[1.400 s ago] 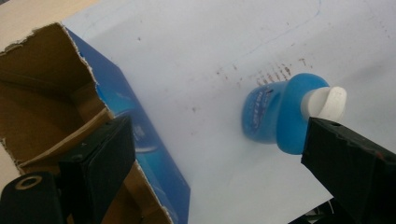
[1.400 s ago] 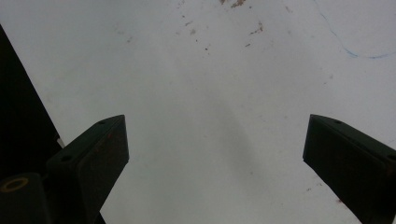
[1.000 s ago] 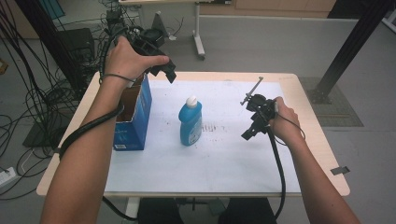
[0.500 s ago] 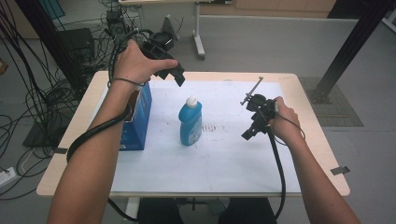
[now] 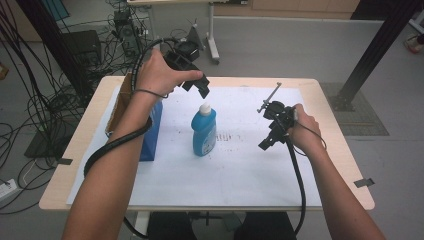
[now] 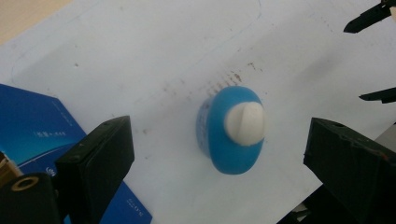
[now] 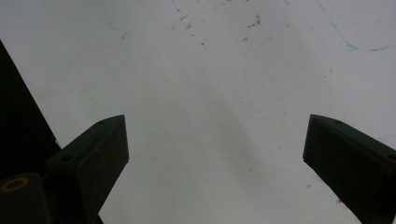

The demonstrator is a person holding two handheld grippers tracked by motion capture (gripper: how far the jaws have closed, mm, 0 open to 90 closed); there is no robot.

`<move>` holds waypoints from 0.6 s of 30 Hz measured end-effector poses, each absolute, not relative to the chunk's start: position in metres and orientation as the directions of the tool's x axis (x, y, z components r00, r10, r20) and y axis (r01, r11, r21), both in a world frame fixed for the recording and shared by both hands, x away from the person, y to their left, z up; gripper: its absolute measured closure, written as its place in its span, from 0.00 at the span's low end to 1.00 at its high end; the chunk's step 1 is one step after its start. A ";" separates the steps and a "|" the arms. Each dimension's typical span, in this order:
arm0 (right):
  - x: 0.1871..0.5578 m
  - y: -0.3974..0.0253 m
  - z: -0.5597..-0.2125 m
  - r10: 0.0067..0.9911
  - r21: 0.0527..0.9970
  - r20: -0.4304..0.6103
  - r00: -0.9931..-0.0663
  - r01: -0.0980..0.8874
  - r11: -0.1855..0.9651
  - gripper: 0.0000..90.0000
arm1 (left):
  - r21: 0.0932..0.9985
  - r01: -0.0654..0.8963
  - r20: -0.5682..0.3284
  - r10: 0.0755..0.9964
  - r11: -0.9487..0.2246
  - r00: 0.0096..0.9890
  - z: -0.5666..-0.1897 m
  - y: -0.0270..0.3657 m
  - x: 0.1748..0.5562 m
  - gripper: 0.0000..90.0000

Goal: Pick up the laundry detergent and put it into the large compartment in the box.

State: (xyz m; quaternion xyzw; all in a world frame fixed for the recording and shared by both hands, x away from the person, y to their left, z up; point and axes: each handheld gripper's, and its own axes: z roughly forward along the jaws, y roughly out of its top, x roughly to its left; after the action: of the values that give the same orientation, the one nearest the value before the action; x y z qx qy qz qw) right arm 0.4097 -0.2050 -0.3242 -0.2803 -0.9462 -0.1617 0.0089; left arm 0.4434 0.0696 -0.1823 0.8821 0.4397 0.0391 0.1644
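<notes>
Your left tool (image 5: 197, 85) hangs in the air above and just behind the blue bottle (image 5: 204, 131), jaws wide apart with nothing between them; in the left gripper view the white cap (image 6: 245, 122) sits between the two jaws, a bit right of centre. The bottle stands upright on the white sheet (image 5: 240, 165) in the middle of the table (image 5: 345, 165), just beside the blue box (image 5: 151, 131) but apart from it. Your right tool (image 5: 272, 131) is well off to the bottle's right, low over bare sheet, jaws also wide and empty. Looks like the step is the reach for the bottle from above, not yet grasped. To do it well: shift the left tool slightly so the cap is centred between the jaws, come straight down, keep them wide until they straddle the neck or shoulders, then close. Tall narrow bottle, likely tips if one jaw nudges it first, so don't approach slanted. Watch the jaw on the box side, it could clip the box. Keep the right tool parked clear
</notes>
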 end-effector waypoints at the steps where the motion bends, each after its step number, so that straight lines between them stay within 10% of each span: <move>1: 0.410 -0.205 -0.324 0.527 0.298 0.108 -0.843 0.533 0.792 0.07 | 0.320 0.760 -0.076 0.784 -0.566 0.616 -0.184 0.068 0.444 0.10; 18: 0.410 -0.204 -0.325 0.527 0.292 0.103 -0.844 0.532 0.795 0.07 | 0.320 0.756 -0.078 0.779 -0.571 0.622 -0.199 0.059 0.441 0.09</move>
State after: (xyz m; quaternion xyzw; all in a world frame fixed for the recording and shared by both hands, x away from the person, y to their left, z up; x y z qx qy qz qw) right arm 0.4098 -0.2037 -0.3247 -0.2793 -0.9473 -0.1566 0.0083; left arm 0.4407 0.0587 -0.1987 0.8857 0.4333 0.0356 0.1630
